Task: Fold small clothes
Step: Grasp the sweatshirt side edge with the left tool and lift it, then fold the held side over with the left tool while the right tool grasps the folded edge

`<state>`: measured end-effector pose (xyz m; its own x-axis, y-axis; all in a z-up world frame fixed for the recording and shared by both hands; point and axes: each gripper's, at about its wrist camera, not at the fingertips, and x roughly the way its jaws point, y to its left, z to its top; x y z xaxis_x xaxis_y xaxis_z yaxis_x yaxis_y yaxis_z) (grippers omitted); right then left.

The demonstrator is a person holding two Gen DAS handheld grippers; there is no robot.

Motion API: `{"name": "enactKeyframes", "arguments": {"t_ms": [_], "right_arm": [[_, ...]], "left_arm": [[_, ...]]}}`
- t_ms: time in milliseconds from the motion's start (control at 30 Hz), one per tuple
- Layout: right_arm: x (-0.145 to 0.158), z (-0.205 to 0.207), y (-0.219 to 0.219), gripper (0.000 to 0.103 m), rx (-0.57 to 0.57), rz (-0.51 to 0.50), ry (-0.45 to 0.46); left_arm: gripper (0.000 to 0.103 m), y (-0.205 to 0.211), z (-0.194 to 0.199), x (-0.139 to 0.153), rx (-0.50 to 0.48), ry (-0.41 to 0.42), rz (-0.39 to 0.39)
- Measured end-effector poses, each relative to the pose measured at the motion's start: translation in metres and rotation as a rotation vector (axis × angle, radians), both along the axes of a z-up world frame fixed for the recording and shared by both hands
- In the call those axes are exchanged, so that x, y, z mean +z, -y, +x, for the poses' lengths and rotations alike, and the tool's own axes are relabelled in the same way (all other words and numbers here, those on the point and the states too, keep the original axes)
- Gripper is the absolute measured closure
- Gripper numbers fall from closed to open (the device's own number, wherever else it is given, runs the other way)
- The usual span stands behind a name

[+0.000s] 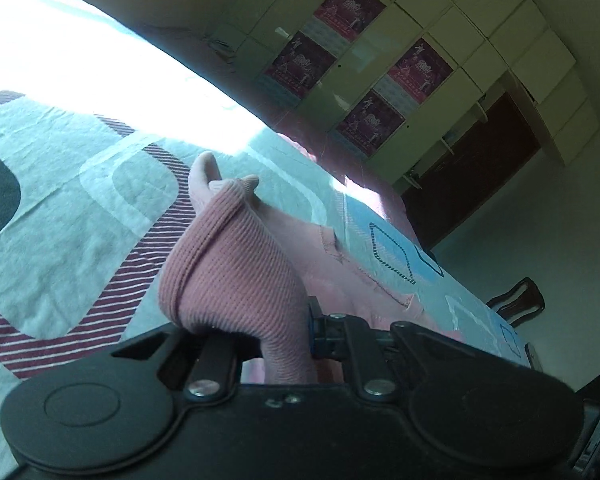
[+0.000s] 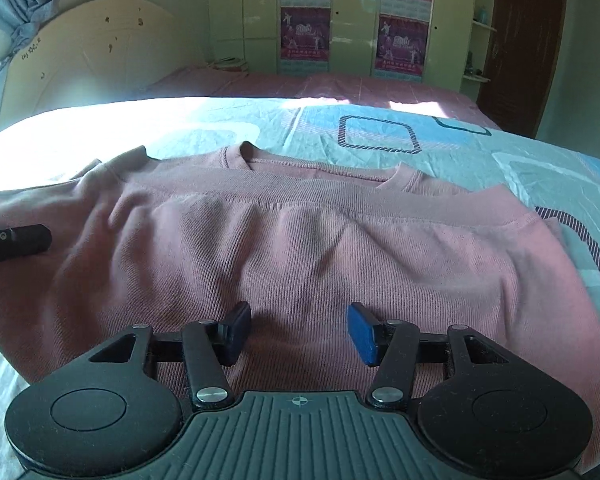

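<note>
A pink knit sweater (image 2: 300, 248) lies folded across the bed, its neckline toward the far side. My right gripper (image 2: 299, 330) is open just above the sweater's near part and holds nothing. My left gripper (image 1: 272, 340) is shut on the sweater's ribbed cuff (image 1: 228, 256), which bunches up over the jaws and hides the fingertips. The rest of the sweater (image 1: 340, 264) trails away on the bed in that view. A dark part of the left gripper (image 2: 12, 242) shows at the sweater's left edge in the right wrist view.
The bed sheet (image 2: 480, 148) is light blue with rounded square patterns and red stripes (image 1: 80, 312). A headboard (image 2: 100, 52) stands at the far left. Cupboards with pink posters (image 2: 400, 40) and a dark door (image 2: 520, 40) lie beyond the bed. A dark chair back (image 1: 518, 300) stands beside the bed.
</note>
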<state>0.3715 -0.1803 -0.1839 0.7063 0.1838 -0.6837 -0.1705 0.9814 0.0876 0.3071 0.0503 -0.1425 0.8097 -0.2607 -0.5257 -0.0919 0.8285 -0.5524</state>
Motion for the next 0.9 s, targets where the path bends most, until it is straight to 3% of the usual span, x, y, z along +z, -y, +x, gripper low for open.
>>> {"name": "enactKeyframes", "arguments": {"t_ms": [200, 333, 533, 633, 733, 800, 833, 900], "right_arm": [[0.024, -0.009, 0.066, 0.050, -0.068, 0.101, 0.019], [0.035, -0.020, 0.122, 0.050, -0.137, 0.121, 0.039], [0.038, -0.039, 0.199, 0.050, -0.259, 0.099, 0.046], [0.039, -0.043, 0.224, 0.050, -0.287, 0.121, 0.047], [0.042, -0.039, 0.237, 0.050, -0.258, 0.208, 0.036], [0.041, -0.031, 0.240, 0.050, -0.210, 0.290, 0.006], [0.039, -0.026, 0.239, 0.050, -0.183, 0.323, -0.012], [0.033, -0.016, 0.232, 0.050, -0.148, 0.347, -0.051]], "left_arm": [[0.091, 0.091, 0.021, 0.050, -0.194, 0.119, 0.172], [0.091, 0.163, 0.035, 0.057, -0.359, 0.155, 0.228], [0.091, 0.267, 0.044, 0.010, -0.578, 0.098, 0.306], [0.086, 0.298, 0.033, -0.025, -0.659, 0.055, 0.449], [0.064, 0.309, 0.010, -0.035, -0.720, 0.048, 0.521], [0.029, 0.308, -0.008, -0.029, -0.751, 0.093, 0.557], [0.025, 0.305, -0.014, -0.027, -0.756, 0.113, 0.575], [0.030, 0.297, -0.022, -0.022, -0.753, 0.125, 0.607]]}}
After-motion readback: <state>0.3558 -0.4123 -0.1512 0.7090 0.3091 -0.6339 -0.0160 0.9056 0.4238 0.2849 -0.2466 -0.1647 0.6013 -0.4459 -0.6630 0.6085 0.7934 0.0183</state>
